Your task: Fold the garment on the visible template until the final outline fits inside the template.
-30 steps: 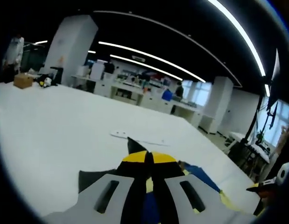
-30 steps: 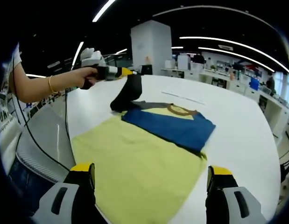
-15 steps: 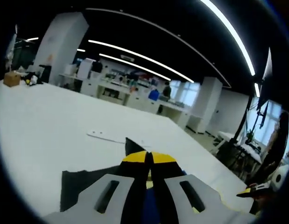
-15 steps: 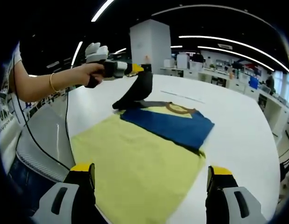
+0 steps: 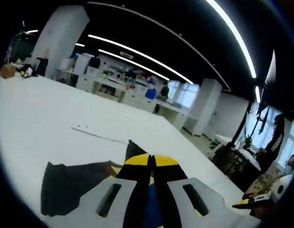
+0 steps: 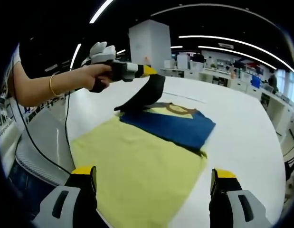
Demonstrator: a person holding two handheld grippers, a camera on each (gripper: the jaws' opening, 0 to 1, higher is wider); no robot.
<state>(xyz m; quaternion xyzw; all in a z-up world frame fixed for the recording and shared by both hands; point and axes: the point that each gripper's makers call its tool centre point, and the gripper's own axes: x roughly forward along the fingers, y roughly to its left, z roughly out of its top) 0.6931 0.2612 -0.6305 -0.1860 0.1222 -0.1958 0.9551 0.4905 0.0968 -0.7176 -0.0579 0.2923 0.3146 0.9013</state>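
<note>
A yellow garment (image 6: 137,161) lies flat on the white table (image 6: 241,123), with its blue part (image 6: 173,126) folded across the upper half. In the right gripper view, my left gripper (image 6: 149,71) is shut on the black sleeve (image 6: 146,95) and holds it up above the collar end. In the left gripper view, the left gripper (image 5: 151,160) shows its yellow tips pressed together on black cloth (image 5: 71,183) that hangs to the left. My right gripper (image 6: 154,173) hovers open over the garment's near hem, holding nothing. A thin template line (image 5: 99,135) runs across the table beyond the garment.
A person's hand and forearm with a bracelet (image 6: 52,85) hold the left gripper, and a cable (image 6: 37,142) hangs over the table's left edge. Benches and a white pillar (image 6: 149,45) stand far behind. A cardboard box (image 5: 8,71) sits at the table's far corner.
The left gripper has carried the black sleeve higher and to the right, over the garment's collar end. The right gripper has stayed open and still.
</note>
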